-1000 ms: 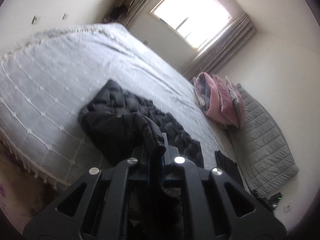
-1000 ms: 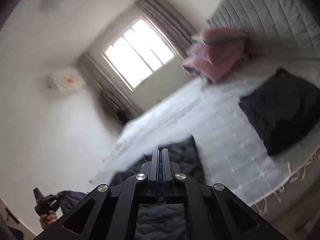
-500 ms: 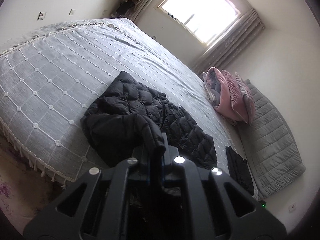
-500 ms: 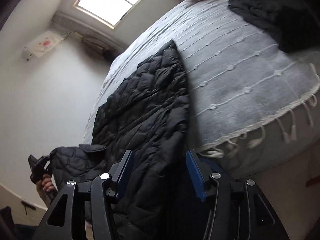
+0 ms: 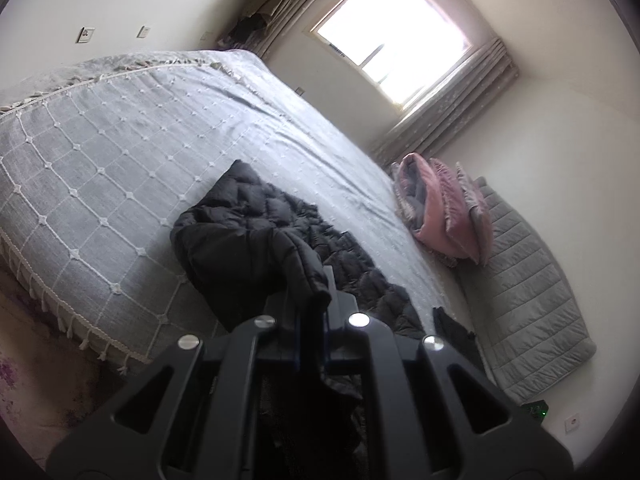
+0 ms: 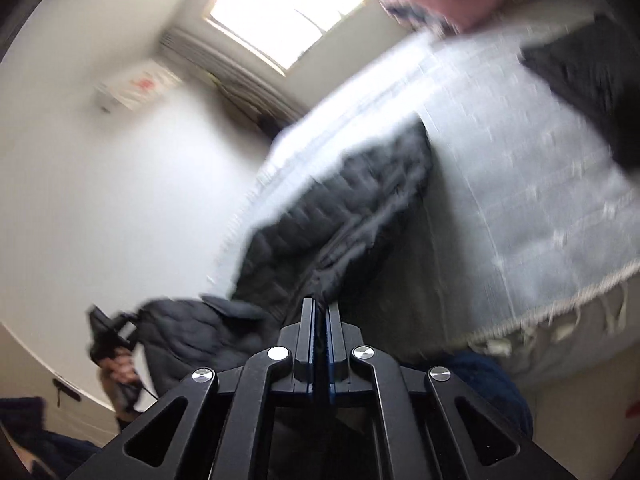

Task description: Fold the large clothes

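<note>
Jacket point(image 5: 256, 236), black and quilted, lies crumpled on the grey bedspread point(image 5: 120, 152) near the bed's fringed edge, one end trailing off toward me. My left claw point(image 5: 316, 300) is clamped on a fold of it, fabric bunched between the pads. My right claw point(image 6: 319, 312) has its jaws pressed together; that view is blurred, and I cannot tell whether they pinch the hem just ahead. Pink pillows point(image 5: 440, 208) rest against the grey headboard point(image 5: 528, 300); a second dark garment point(image 6: 592, 80) lies apart.
</note>
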`<state>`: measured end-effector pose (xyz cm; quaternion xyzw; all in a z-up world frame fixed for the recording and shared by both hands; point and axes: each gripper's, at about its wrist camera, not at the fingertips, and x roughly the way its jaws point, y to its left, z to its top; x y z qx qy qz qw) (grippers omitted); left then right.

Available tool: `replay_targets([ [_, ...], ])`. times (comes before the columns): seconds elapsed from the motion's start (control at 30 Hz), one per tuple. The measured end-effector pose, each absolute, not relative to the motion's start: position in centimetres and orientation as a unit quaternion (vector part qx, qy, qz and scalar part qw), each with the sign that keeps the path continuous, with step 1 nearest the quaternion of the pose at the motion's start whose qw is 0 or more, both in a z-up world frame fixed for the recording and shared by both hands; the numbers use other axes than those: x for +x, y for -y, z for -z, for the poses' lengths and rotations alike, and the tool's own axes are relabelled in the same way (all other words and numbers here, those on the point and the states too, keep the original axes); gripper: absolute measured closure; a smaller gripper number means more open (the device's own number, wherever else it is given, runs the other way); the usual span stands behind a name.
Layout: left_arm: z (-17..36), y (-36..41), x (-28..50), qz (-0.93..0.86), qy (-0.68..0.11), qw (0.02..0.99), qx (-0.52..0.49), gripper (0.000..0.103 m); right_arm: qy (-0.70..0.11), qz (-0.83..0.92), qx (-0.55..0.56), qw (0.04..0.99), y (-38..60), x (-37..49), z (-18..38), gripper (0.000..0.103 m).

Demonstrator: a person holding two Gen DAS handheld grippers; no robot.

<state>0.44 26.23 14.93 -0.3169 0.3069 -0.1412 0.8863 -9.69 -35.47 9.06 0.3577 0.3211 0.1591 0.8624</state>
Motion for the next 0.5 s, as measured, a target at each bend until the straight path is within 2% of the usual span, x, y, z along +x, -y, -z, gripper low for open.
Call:
replay_targets([
  [0.17, -14.2, -25.3, 1.9, 0.141, -0.319, 0.881, -0.320, 0.095, -0.245, -0.154, 0.327, 0.900, 37.0, -11.5, -15.0, 0.101],
  [0.27, -12.6, -25.5, 2.6, 0.132, -0.333, 0.875, -0.326, 0.095, -0.300, -0.128, 0.323, 0.888, 37.4, -9.0, -12.8, 0.097],
  [0.3, -12.3, -25.7, 2.6, 0.129, -0.335, 0.875, -0.324, 0.095, -0.343, -0.116, 0.323, 0.875, 37.4, -7.8, -10.6, 0.094],
  [0.33, -12.1, -25.9, 2.7, 0.128, -0.336, 0.875, -0.324, 0.095, -0.363, -0.110, 0.327, 0.866, 37.1, -7.0, -9.2, 0.081],
  [0.37, -12.1, -26.1, 2.7, 0.128, -0.337, 0.875, -0.324, 0.095, -0.378, -0.108, 0.336, 0.856, 37.1, -6.6, -7.9, 0.059],
  [0.43, -12.2, -26.3, 2.6, 0.127, -0.338, 0.875, -0.321, 0.095, -0.399, -0.103, 0.357, 0.838, 37.4, -5.6, -5.1, 0.034],
  [0.5, -12.5, -26.5, 2.4, 0.127, -0.336, 0.878, -0.318, 0.095, -0.424, -0.090, 0.368, 0.822, 37.4, -4.5, -3.0, 0.034],
])
